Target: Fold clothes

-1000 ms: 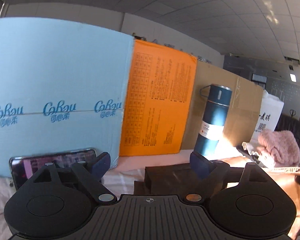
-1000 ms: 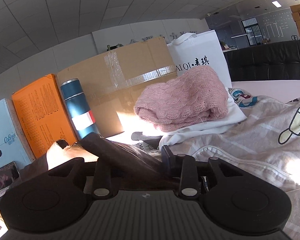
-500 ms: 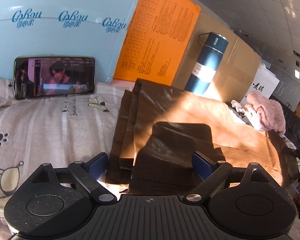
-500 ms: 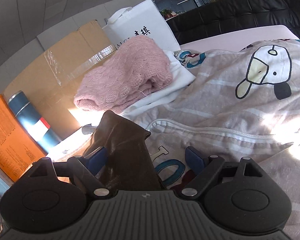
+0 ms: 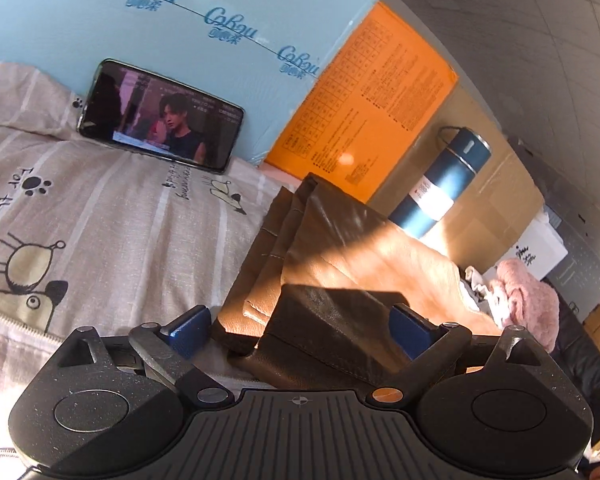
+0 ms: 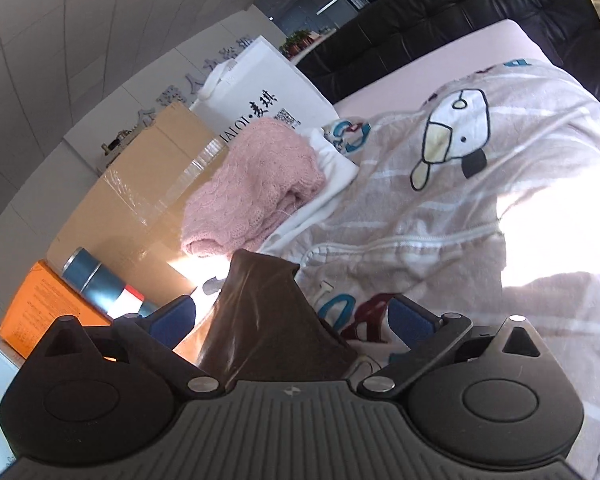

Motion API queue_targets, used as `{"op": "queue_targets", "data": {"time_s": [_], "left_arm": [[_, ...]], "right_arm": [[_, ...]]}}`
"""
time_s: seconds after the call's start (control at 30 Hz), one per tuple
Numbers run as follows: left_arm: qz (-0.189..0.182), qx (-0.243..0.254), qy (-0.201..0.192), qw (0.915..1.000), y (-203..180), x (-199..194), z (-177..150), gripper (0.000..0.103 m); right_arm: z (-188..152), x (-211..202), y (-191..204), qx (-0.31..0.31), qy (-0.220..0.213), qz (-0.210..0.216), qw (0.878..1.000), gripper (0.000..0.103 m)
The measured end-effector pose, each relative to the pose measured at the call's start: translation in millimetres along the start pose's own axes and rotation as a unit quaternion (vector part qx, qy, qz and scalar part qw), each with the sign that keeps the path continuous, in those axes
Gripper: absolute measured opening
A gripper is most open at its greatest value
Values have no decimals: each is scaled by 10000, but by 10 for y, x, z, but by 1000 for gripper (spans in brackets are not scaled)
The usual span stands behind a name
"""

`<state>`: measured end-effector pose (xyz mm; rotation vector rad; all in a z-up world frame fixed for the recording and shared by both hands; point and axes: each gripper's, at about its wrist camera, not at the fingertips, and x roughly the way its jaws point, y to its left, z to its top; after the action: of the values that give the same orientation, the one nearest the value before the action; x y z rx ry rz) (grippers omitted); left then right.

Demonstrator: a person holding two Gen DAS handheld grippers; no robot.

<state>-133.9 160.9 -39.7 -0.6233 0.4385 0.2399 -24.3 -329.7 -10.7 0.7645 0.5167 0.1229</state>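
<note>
Now both tools stand released, their blue pads spread wide, whereas a second ago the right tool [image 6: 292, 316] was clamped on a ridge of the brown garment [image 5: 352, 264] and was raised toward the ceiling. The left tool [image 5: 300, 324] has tipped down since then, so its view takes in the bed rather than the boxes and ceiling.

The brown garment lies folded on the cartoon-print bedsheet [image 5: 112, 220], near the boxes at the bed's far edge. It looks like smooth, leather-like fabric, stacked in several layers with stitched edges showing along its left side; sunlight turns its middle tan while the near flap stays dark brown. That near flap sits between the left tool's pads, apart from both. In the right wrist view a dark peak of the same garment [image 6: 264, 320] rises between the right tool's pads, not gripped.

Only the left wrist view shows the phone [image 5: 160, 132] leaning against the light blue box [image 5: 180, 40] with a video playing, and the garment's full layered spread. Only the right wrist view shows the black sofa [image 6: 440, 28] beyond the bed and the broad sunlit stretch of sheet. Both views catch the orange box [image 5: 372, 108], the blue flask [image 5: 440, 184], the cardboard box [image 6: 140, 200], the pink knit sweater [image 6: 252, 192] and the white bag [image 6: 260, 96].
</note>
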Motion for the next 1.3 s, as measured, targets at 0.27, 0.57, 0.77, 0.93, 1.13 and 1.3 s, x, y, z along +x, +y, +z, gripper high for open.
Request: {"op": "queue_targets", "data": {"time_s": [0.27, 0.57, 0.77, 0.93, 1.13, 1.3], "left_arm": [[-15, -109, -110, 9999, -20, -33, -51, 100], [-111, -93, -119, 9998, -58, -38, -105, 101], [-217, -50, -238, 9995, -60, -49, -130, 99], [-68, 205, -119, 9997, -67, 10, -121, 52], [-347, 528, -163, 9979, -128, -78, -136, 24], [-714, 553, -195, 9957, -157, -423, -187, 23]], "right_arm": [[-208, 15, 61, 324, 1108, 84, 9933, 103], [-314, 351, 198, 308, 1001, 163, 9944, 103], [-363, 653, 305, 283, 444, 45, 9986, 79], [-393, 710, 197, 493, 414, 67, 9979, 24], [-421, 577, 194, 443, 377, 336, 9977, 8], [-402, 233, 69, 674, 388, 563, 9954, 7]]}}
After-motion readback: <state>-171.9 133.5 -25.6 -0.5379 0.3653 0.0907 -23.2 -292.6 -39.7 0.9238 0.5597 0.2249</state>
